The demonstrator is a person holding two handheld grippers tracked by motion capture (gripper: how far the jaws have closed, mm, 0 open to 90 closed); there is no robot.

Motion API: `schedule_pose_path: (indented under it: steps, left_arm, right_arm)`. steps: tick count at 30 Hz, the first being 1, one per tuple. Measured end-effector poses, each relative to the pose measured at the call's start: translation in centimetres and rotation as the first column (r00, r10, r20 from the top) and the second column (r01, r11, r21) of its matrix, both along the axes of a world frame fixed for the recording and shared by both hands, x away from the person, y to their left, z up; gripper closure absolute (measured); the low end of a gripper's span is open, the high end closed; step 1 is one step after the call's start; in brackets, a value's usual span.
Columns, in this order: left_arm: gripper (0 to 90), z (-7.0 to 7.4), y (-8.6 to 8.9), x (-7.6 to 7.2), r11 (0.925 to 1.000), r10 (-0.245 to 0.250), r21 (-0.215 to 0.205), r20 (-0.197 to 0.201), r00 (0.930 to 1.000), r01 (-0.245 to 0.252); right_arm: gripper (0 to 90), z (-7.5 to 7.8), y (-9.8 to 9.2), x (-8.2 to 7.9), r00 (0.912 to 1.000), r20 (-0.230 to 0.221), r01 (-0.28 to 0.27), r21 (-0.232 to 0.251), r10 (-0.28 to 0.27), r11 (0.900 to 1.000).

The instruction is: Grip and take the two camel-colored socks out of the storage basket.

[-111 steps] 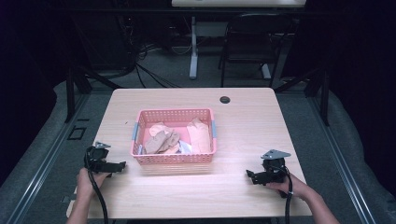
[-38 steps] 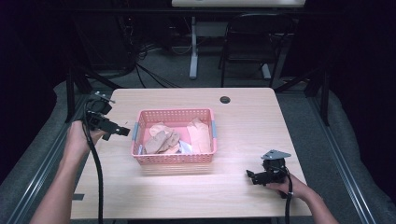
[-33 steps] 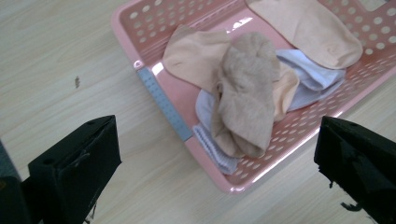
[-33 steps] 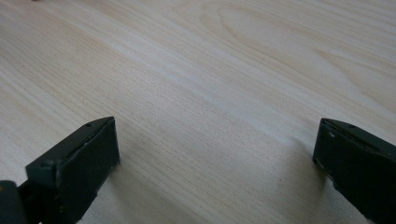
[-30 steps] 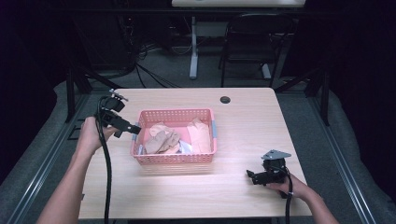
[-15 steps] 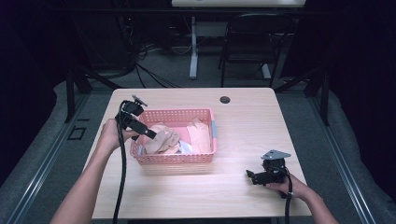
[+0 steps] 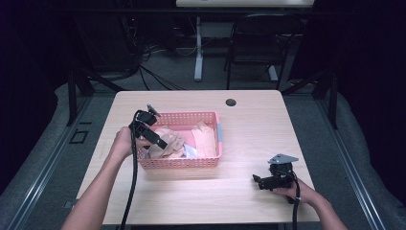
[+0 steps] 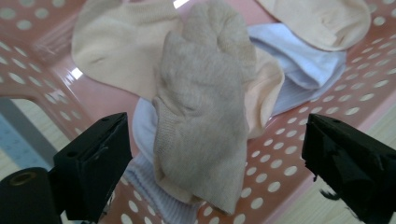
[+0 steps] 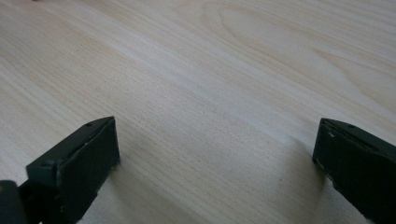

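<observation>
Nearest, on the tabletop [image 7: 249,134]: right hand-held gripper [image 7: 259,181], jaws wide, empty. Farther, inside pink basket [image 7: 179,162]: left hand-held gripper [image 8: 205,186], jaws wide astride tan sock [image 8: 201,112]. Risk, as judged: overlapping peach and white socks beneath may snag and lift too.

A black chair [image 7: 256,45] stands past the table's [image 7: 258,120] twelve o'clock edge; a dark round grommet [image 7: 231,102] sits near that edge
</observation>
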State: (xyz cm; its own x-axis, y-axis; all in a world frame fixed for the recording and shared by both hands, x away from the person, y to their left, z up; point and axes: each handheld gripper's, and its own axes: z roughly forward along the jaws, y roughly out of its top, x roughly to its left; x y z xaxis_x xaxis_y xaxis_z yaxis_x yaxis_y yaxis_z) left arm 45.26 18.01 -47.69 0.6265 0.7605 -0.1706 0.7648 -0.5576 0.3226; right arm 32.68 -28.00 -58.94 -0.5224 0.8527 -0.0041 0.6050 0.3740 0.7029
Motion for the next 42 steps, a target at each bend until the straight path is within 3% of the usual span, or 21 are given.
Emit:
schedule_pose_path:
  steps: [6,12,14,18,24,31,38,42]
  left_arm:
    - [14.6,-1.5,-0.1,0.2,1.0,0.005,0.004,-0.029,0.9996,-0.005]
    - [20.2,-2.5,-0.4,0.4,0.9995,0.011,0.029,-0.049,0.9987,-0.01]
    - [24.7,-3.1,-0.4,0.5,0.9984,0.013,0.056,-0.058,0.9982,-0.01]
    - [32.4,-3.1,0.0,0.7,0.9985,0.033,0.046,-0.047,0.9984,-0.031]
    - [36.5,-2.7,0.5,0.8,0.9981,0.043,0.045,-0.037,0.9984,-0.041]
    - [49.7,-2.5,0.6,0.8,0.9968,0.05,0.064,-0.03,0.9983,-0.048]
    - [75.2,-2.5,0.5,0.8,0.9934,0.048,0.106,-0.02,0.9987,-0.045]
    - [78.5,-2.2,0.2,0.7,0.9925,0.037,0.117,-0.011,0.9992,-0.036]
  right_arm:
    - [0.0,0.0,0.0,0.0,1.0,0.0,0.0,0.0,0.0,1.0]
    - [0.0,0.0,0.0,0.0,1.0,0.0,0.0,0.0,0.0,1.0]
    - [0.0,0.0,0.0,0.0,1.0,-0.001,0.0,0.0,0.0,1.0]
    - [0.0,0.0,0.0,0.0,1.0,0.0,0.0,0.001,0.0,1.0]
    - [0.0,0.0,0.0,0.0,1.0,0.0,0.0,0.001,0.0,1.0]
    - [0.0,0.0,0.0,0.0,1.0,0.0,0.0,0.002,0.0,1.0]
    - [0.0,0.0,0.0,0.0,1.0,0.001,0.0,0.002,0.0,1.0]
    - [0.0,0.0,0.0,0.0,1.0,0.0,0.0,0.001,0.0,1.0]
